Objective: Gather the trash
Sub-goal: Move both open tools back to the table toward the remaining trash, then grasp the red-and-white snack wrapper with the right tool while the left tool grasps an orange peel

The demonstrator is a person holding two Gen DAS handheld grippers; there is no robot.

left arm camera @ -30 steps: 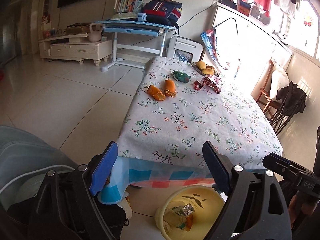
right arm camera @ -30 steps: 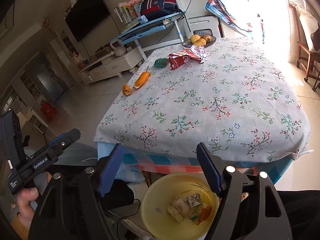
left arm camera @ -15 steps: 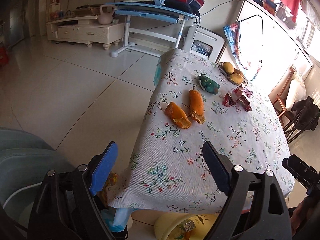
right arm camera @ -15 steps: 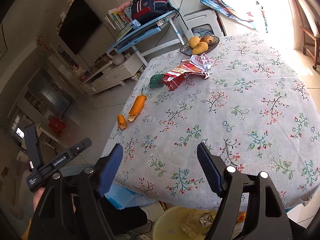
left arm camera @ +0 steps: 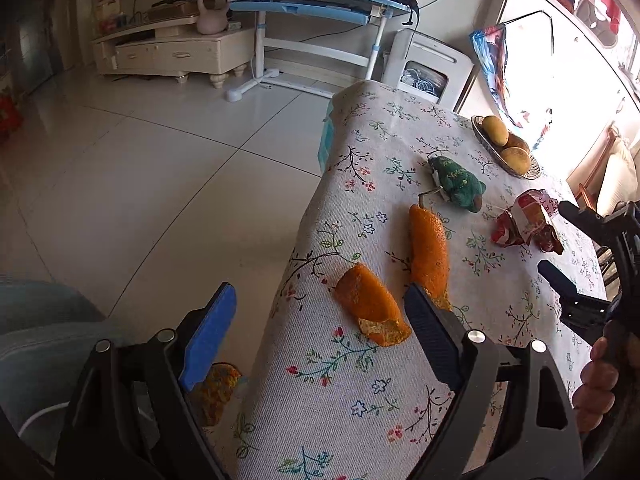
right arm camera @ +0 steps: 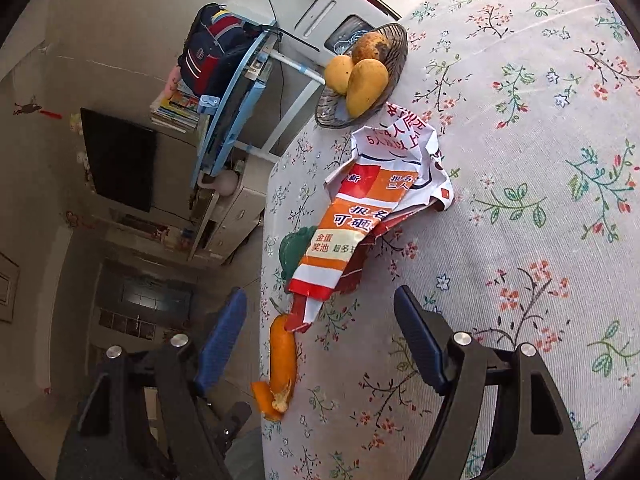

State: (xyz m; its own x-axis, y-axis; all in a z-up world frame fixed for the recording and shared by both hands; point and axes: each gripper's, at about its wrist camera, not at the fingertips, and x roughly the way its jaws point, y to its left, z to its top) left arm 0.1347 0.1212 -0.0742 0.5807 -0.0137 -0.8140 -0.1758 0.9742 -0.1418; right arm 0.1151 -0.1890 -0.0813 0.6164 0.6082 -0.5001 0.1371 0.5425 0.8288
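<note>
Upper left of my left view: glossy pale tile floor (left arm camera: 132,168), cream TV cabinet (left arm camera: 172,52), blue desk (left arm camera: 312,2); bright window (left arm camera: 580,92) right.

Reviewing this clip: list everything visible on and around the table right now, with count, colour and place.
orange peels: two, orange, near table's left edge
crumpled wrapper: one, red-orange-white, mid-table
green pouch: one, dark green, beyond the peels
fruit bowl: one, holding three yellow-brown mangoes, far edge
tablecloth: one, white floral, covering table
desk: one, blue-white, by far wall
backpack: one, navy-red, on desk
kettlebell: one, pink, on TV cabinet
left gripper: open, over nearer peel
right gripper: open, near wrapper
</note>
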